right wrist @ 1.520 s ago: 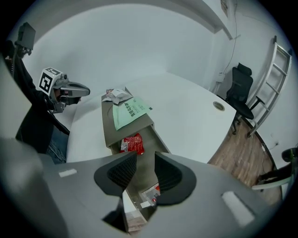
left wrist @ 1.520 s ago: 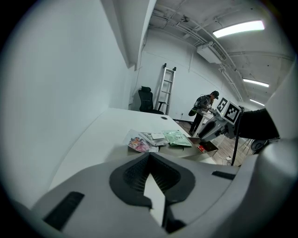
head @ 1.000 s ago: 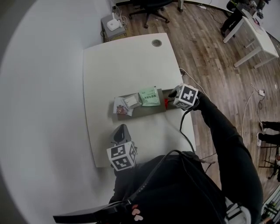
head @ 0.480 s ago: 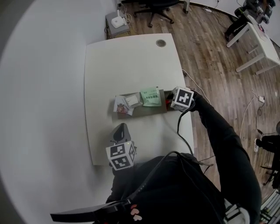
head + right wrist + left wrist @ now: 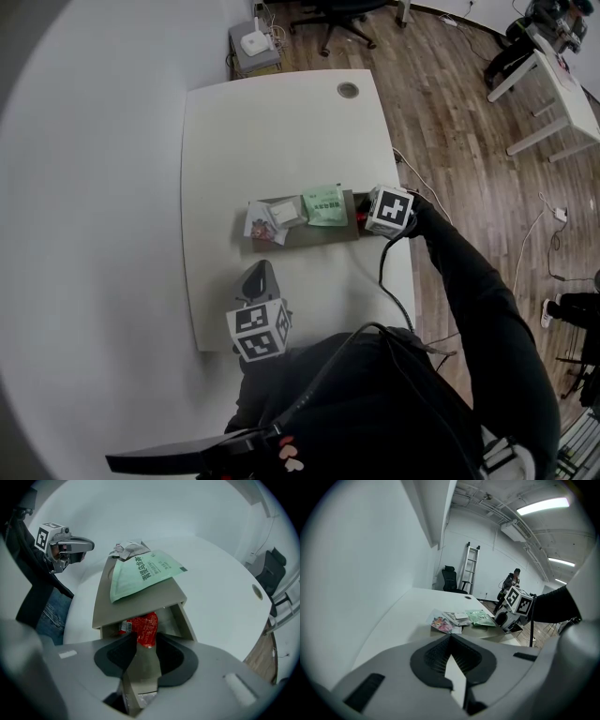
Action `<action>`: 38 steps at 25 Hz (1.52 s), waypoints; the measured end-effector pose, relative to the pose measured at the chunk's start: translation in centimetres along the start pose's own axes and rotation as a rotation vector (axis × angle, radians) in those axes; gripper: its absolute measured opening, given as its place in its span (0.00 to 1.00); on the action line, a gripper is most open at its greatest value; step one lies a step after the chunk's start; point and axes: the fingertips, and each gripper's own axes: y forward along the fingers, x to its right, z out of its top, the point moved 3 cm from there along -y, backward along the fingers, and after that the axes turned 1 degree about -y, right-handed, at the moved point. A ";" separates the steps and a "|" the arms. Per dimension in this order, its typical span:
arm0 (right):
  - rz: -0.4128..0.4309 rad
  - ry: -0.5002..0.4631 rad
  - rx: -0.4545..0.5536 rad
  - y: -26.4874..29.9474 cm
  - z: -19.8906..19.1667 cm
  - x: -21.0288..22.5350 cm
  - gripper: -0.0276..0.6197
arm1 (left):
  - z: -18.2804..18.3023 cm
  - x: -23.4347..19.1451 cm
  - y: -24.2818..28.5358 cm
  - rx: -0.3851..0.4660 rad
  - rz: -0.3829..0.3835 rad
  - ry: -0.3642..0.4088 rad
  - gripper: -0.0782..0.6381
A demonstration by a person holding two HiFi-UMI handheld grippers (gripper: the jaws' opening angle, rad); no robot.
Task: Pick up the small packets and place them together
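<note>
At open end of low grey box [image 5: 136,602], right gripper [image 5: 147,639] points steeply down, fingers spread astride red packet [image 5: 144,624], probably lining up pinch. Green packet [image 5: 145,571], white packet [image 5: 281,215], pink packet [image 5: 259,234] grouped on box top, likely gathering spot. Left gripper [image 5: 450,637] pressed together, empty, parked clear.

Right tongs [image 5: 143,643] a little closer over the red packet [image 5: 144,626].

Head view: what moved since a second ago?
The right gripper edged a little closer to the end of the tray where the red packet lies; its jaws stand apart with that packet's end between them. Nothing was picked up or let go. The left gripper, the green packet and the other packets stayed put.
</note>
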 end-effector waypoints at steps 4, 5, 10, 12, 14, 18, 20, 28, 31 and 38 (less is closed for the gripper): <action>0.003 -0.007 0.015 0.1 0.1 0.1 0.22 | 0.0 0.0 0.0 0.001 0.000 0.000 0.11; 0.009 0.002 0.011 0.0 0.0 0.0 0.22 | 0.0 0.0 0.0 0.001 0.000 0.000 0.11; 0.006 0.015 -0.007 0.0 -0.3 -0.1 0.20 | 0.0 -0.1 0.0 0.001 0.001 -0.001 0.11; 0.011 0.022 -0.011 0.0 -0.3 -0.2 0.18 | 0.0 -0.1 0.0 0.001 0.001 -0.001 0.11; 0.012 0.029 -0.010 0.0 -0.3 -0.2 0.18 | 0.0 -0.2 -0.1 0.003 0.002 -0.002 0.11; -0.005 0.011 0.024 0.0 0.2 0.2 0.17 | -0.1 -0.2 -0.1 0.005 0.005 -0.001 0.11; -0.003 0.022 0.017 -0.1 0.1 0.1 0.16 | -0.1 -0.2 -0.2 0.005 0.005 -0.003 0.11; 0.021 0.065 0.008 -0.2 -0.5 0.0 0.10 | 0.1 -0.2 -0.4 0.012 0.006 -0.002 0.11; 0.009 0.055 0.014 -0.8 -0.6 0.1 0.09 | 0.1 -0.1 -0.4 0.015 0.004 0.000 0.11; -0.037 0.064 -0.018 -2.5 -1.9 0.6 0.09 | 0.2 0.2 -0.3 0.021 -0.008 0.002 0.11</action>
